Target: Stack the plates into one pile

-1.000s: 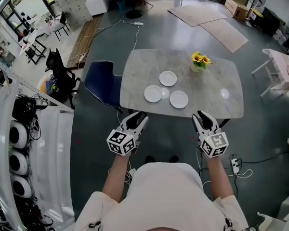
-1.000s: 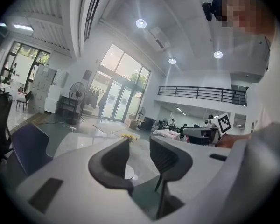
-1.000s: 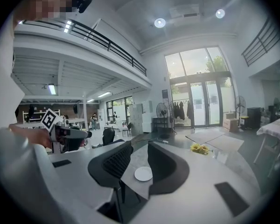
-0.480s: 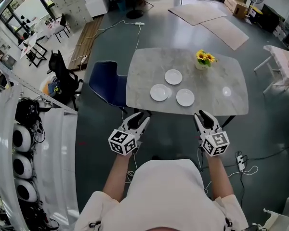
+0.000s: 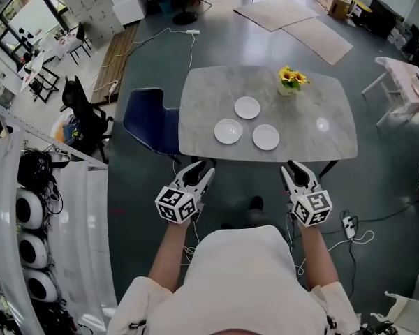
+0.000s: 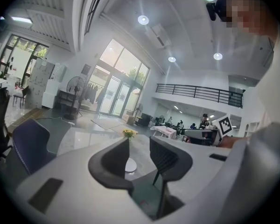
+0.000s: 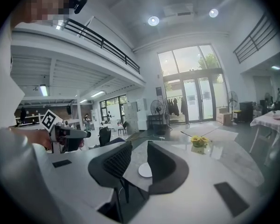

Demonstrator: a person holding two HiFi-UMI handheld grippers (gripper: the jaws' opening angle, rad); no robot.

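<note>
The left gripper (image 5: 199, 169) is hanging short of the counter (image 5: 314, 103), jaws spread and empty. Three plates (image 5: 228, 130) are lying apart mid-counter, unstacked. The right gripper (image 5: 295, 169) is matching it, jaws parted around nothing, seemingly readied for grabbing.

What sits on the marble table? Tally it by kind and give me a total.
White plates: 3
Pot of yellow flowers: 1
Total: 4
</note>
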